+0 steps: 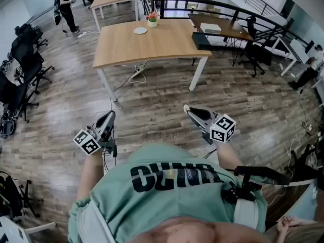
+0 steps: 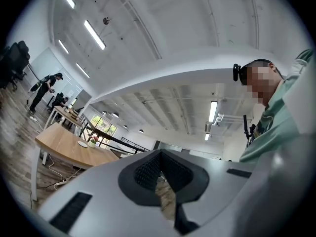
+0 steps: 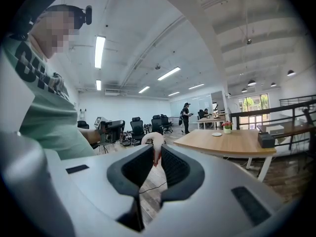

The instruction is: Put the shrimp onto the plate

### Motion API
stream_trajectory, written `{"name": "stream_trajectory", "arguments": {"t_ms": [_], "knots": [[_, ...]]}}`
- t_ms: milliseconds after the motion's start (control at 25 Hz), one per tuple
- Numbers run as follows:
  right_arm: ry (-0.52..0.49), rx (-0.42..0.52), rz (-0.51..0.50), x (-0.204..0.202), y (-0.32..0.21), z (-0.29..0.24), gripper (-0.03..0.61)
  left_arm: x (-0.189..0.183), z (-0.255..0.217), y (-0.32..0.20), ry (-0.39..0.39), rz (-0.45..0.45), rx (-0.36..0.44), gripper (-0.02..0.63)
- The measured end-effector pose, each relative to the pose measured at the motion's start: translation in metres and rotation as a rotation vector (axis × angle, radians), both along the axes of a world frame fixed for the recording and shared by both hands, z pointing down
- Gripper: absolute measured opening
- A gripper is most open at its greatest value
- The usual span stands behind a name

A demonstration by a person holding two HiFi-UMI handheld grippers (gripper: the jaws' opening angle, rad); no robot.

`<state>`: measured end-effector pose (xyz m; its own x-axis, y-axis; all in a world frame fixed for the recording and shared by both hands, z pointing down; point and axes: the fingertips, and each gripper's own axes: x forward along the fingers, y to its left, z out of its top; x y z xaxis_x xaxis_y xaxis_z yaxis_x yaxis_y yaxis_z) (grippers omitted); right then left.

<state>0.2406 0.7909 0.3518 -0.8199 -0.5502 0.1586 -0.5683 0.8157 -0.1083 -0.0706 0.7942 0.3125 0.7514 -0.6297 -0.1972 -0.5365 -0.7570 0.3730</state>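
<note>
A white plate (image 1: 140, 30) lies on the far side of a wooden table (image 1: 152, 47) ahead of me, next to a small flower pot (image 1: 152, 19). My right gripper (image 1: 188, 109) is held at waist height, well short of the table. It is shut on a pale, pink-tipped shrimp (image 3: 153, 141) that sticks up from between the pads of the right gripper (image 3: 157, 151). The plate (image 3: 217, 134) shows far beyond it. My left gripper (image 1: 111, 115) is also at waist height. Its jaws meet at the tips of the left gripper (image 2: 160, 156) with nothing between them.
A black box (image 1: 202, 40) sits on the table's right end. Cables (image 1: 136, 76) trail on the wood floor under the table. Several office chairs (image 1: 20, 80) line the left side. A person (image 1: 66, 9) stands at the far left, and more desks (image 1: 238, 27) and a railing are behind.
</note>
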Motion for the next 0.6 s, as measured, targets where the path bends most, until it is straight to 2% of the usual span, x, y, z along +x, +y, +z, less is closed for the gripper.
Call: {"name": "stream_trajectory", "arguments": {"t_ms": [600], "knots": [[-0.003, -0.012, 0.018, 0.002, -0.004, 0.009, 0.055, 0.005, 0.010, -0.009, 0.004, 0.038, -0.005, -0.005]]}}
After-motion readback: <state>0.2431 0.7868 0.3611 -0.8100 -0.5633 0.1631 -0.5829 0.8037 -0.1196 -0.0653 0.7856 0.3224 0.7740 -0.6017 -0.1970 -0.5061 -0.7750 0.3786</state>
